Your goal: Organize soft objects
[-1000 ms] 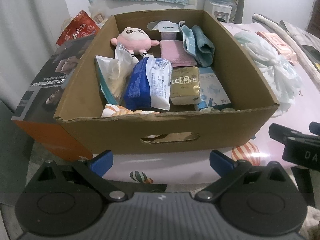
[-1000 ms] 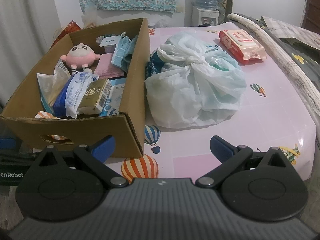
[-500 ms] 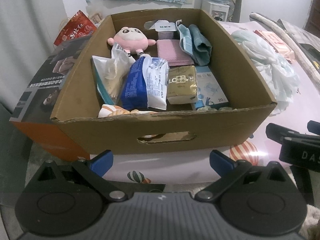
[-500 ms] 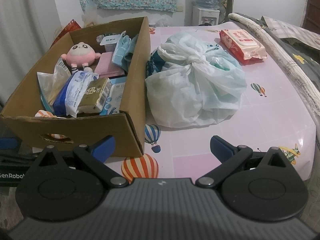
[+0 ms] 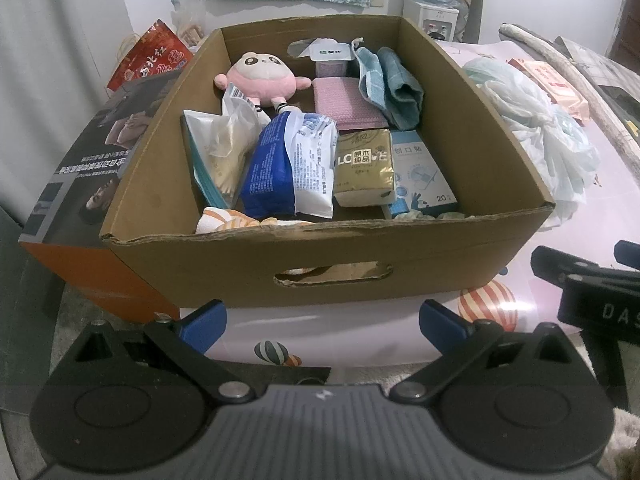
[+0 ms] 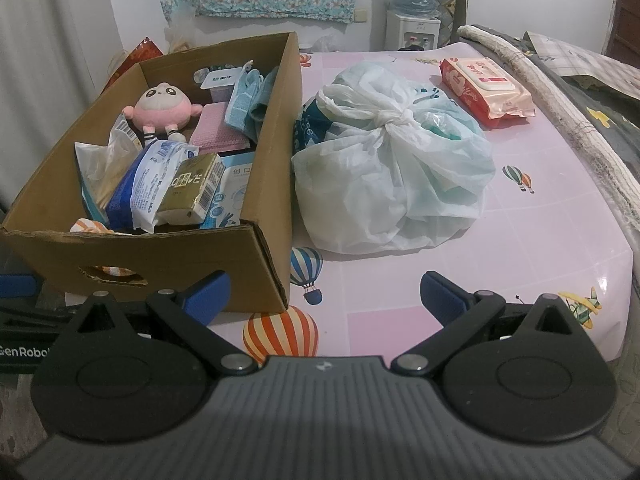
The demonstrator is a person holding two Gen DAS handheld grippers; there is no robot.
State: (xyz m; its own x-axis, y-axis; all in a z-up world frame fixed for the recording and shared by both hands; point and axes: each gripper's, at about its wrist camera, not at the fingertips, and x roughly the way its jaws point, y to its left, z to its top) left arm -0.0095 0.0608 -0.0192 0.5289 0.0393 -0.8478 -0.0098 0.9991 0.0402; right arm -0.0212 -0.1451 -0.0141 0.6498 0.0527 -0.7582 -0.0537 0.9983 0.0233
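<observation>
Cardboard box (image 5: 332, 268) is full; with both grippers (image 5: 322, 322) (image 6: 324, 294) spread wide and empty, lower squarely onto the pink plush (image 5: 262, 78) at its far side.

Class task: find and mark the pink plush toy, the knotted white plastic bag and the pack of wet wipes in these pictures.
pink plush toy (image 5: 262, 80): left wrist view, on its round body.
knotted white plastic bag (image 6: 390, 118): right wrist view, on the knot.
pack of wet wipes (image 6: 486, 86): right wrist view, on its top face.

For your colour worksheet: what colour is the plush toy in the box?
Pink, with a whitish face; the plush toy shows best in the left wrist view.
</observation>
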